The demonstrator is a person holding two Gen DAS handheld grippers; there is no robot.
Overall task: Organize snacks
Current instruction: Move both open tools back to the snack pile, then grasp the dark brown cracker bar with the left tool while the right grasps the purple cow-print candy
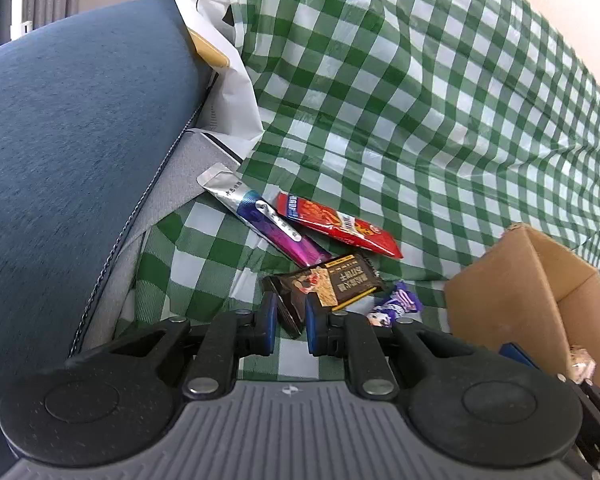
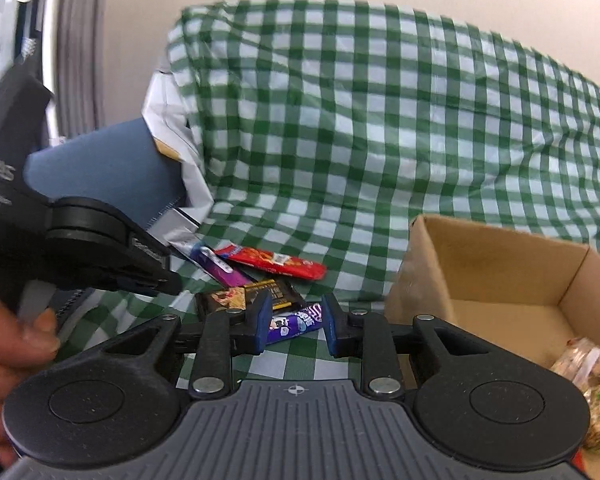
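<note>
Several snacks lie on a green checked cloth [image 1: 380, 120]: a silver-purple stick pack [image 1: 268, 220], a red packet [image 1: 340, 226], a brown-black biscuit bar [image 1: 332, 284] and a purple candy [image 1: 396, 306]. My left gripper [image 1: 291, 326] is partly open, its jaws on either side of the bar's near corner, not clamped. My right gripper [image 2: 296, 326] is open, with the purple candy [image 2: 296, 322] between its fingers. The bar [image 2: 252, 298], red packet [image 2: 276, 262] and stick pack [image 2: 216, 266] lie beyond. The left gripper [image 2: 156, 276] shows at the left of the right wrist view.
An open cardboard box [image 1: 540, 288] stands at the right; in the right wrist view the box [image 2: 500, 280] holds a clear bag of snacks [image 2: 588, 384]. A blue sofa cushion [image 1: 80, 140] and a white bag [image 1: 220, 60] are at the left. A hand [image 2: 12, 352] grips the left tool.
</note>
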